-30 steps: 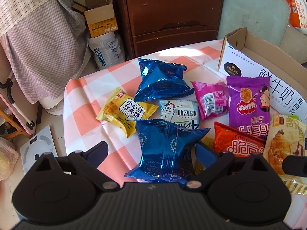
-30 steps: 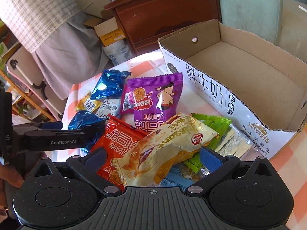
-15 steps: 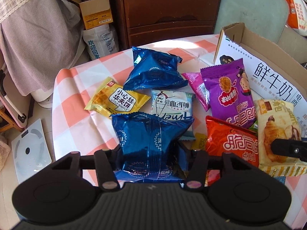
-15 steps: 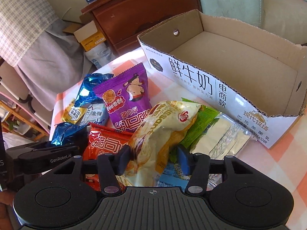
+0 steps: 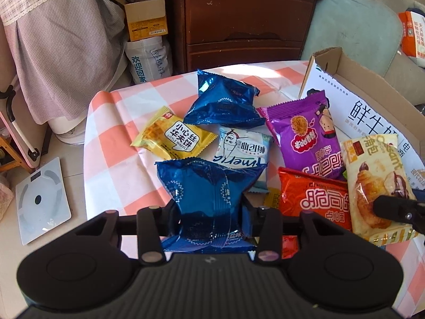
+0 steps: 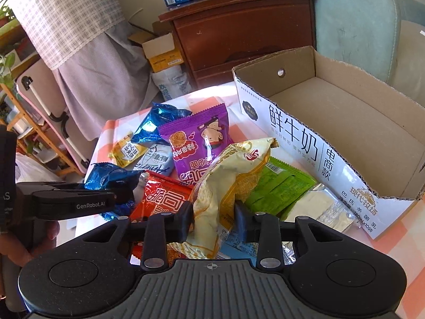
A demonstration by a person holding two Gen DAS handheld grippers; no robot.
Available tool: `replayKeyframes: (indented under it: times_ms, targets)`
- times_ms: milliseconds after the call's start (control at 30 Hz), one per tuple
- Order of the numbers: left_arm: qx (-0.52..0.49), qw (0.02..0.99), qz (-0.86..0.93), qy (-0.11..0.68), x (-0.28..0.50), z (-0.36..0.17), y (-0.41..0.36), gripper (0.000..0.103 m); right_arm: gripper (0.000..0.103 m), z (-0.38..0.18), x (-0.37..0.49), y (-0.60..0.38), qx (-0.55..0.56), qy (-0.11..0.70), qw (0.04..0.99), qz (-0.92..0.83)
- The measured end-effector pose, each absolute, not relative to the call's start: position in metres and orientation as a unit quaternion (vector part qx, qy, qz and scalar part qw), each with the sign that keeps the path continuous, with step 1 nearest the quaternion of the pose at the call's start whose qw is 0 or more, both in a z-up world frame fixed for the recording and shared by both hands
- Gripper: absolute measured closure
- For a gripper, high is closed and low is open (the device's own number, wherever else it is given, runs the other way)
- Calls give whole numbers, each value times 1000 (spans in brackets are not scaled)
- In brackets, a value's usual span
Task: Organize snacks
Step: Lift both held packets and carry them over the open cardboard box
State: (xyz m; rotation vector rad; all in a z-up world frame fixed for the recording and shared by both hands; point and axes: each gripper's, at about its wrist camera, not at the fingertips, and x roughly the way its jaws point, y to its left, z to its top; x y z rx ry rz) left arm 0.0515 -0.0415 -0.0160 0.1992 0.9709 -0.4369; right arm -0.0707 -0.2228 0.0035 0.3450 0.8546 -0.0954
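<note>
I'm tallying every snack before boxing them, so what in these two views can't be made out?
- Pale blue packet, right wrist view: mostly hidden under the croissant packet and right gripper.
- Small yellow packet, left wrist view: only a corner shows between the neighbouring packets.
- Cardboard box, left wrist view: interior hidden by its wall, far end cut off.

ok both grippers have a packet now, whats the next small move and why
Probably carry the croissant packet right, over the wall of the cardboard box, and let go. The right gripper is shut on it, the box beside it looks empty and open-topped, and it's closer than the left gripper, shut on its blue packet, which can go next.
</note>
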Motion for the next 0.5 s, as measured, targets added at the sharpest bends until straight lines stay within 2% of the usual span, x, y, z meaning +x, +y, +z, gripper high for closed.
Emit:
replayKeyframes:
  times_ms: [233,300,367,500]
  targets:
    - [89,855,-198,471,53,-19,-35,60,65,-6,-67,-234,234,426,873,-45]
    - [92,854,-199,472,52,-19,-36,60,54,-8,-66,-240,264,424,865,-55]
    - [92,854,-201,471,51,-18,-37,60,49,-9,-64,-245,287,419,859,-66]
    - [93,855,-205,467,48,-15,-39,60,48,-14,-59,-251,312,421,847,-83]
